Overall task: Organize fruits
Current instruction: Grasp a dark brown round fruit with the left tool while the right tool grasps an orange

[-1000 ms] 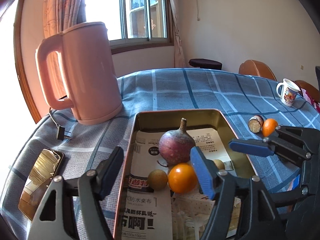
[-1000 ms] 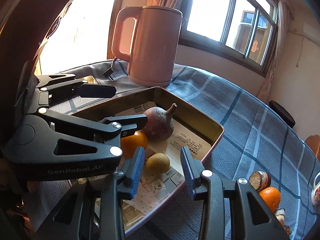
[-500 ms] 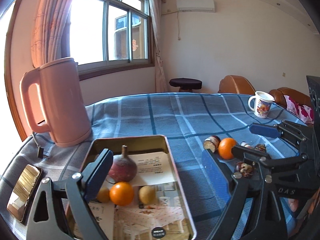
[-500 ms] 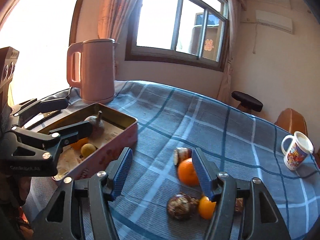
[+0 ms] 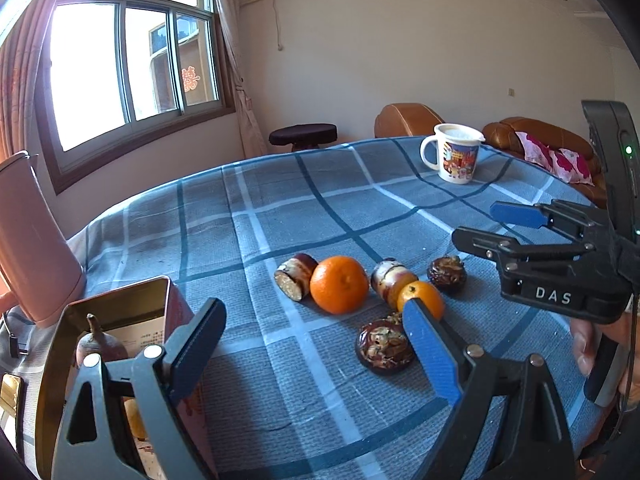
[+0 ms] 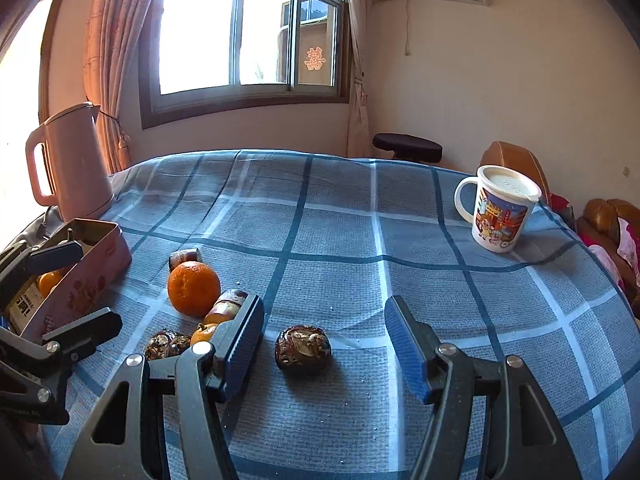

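At nine o'clock from the loose fruit, the open metal tin with pink sides sat at the table's left edge, already holding a purple stemmed fruit and a small orange; the printed paper lining it was too small to read.

The left gripper hung with its jaws spread and nothing between the pads. Beyond it lay the big round orange, a cut brown roll-shaped piece at its nine o'clock, a glossy striped piece and a little tangerine at its three o'clock, and a dark wrinkled fruit at its five o'clock.

The right gripper, lettered "DAS" on its body in the left view, was likewise released and empty, with another dark wrinkled fruit lying on the blue checked tablecloth between its blue pads, untouched.

Judged from this, the fruits sat so tightly packed that a closing pad could nudge the round orange and send it rolling. The wrinkled fruits looked soft and might crush under a hard squeeze. With both grippers near one cluster, they could also collide.

At two o'clock stood a lidded white cartoon mug, well apart. A red paper double-happiness character hung in the window.
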The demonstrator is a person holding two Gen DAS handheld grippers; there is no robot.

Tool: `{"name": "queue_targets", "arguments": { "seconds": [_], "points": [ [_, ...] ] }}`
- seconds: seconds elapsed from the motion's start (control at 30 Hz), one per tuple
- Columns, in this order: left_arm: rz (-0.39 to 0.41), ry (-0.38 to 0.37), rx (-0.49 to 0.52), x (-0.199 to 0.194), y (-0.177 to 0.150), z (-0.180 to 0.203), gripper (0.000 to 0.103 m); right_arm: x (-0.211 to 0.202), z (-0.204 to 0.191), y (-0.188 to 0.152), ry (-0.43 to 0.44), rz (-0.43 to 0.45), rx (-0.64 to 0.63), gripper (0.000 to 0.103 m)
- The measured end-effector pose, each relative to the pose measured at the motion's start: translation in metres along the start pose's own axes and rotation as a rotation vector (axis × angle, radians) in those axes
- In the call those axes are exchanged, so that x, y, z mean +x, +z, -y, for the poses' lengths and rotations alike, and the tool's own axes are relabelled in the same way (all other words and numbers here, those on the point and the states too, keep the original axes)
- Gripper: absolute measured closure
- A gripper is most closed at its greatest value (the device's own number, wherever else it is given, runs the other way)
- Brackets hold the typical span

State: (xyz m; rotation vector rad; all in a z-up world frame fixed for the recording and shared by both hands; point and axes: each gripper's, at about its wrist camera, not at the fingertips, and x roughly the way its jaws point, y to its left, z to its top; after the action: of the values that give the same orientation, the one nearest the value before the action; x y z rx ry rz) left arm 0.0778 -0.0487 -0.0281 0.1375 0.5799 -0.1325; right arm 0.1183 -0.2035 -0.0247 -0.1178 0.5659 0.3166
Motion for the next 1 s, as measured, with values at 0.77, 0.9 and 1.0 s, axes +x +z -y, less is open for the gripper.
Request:
{"name": "queue_targets", "arguments": {
  "seconds": [0.77, 0.9, 1.0],
  "points": [
    [-0.105, -0.074, -0.094, 0.016, -0.008, -0.017, 0.056, -0.001, -0.034, -0.002, 0.193, -0.015, -0.066, 0.039],
    [-0.101, -0.088, -0.138, 0.016, -0.009, -0.027, 0.056, 0.006, -0.052, -0.005, 0.227, -0.071, -0.145, 0.039],
    [-0.097, -0.081, -0.134, 0.015, -0.010, -0.025, 0.056, 0.011, -0.067, -0.009, 0.253, -0.116, -0.202, 0.041]
  ]
}}
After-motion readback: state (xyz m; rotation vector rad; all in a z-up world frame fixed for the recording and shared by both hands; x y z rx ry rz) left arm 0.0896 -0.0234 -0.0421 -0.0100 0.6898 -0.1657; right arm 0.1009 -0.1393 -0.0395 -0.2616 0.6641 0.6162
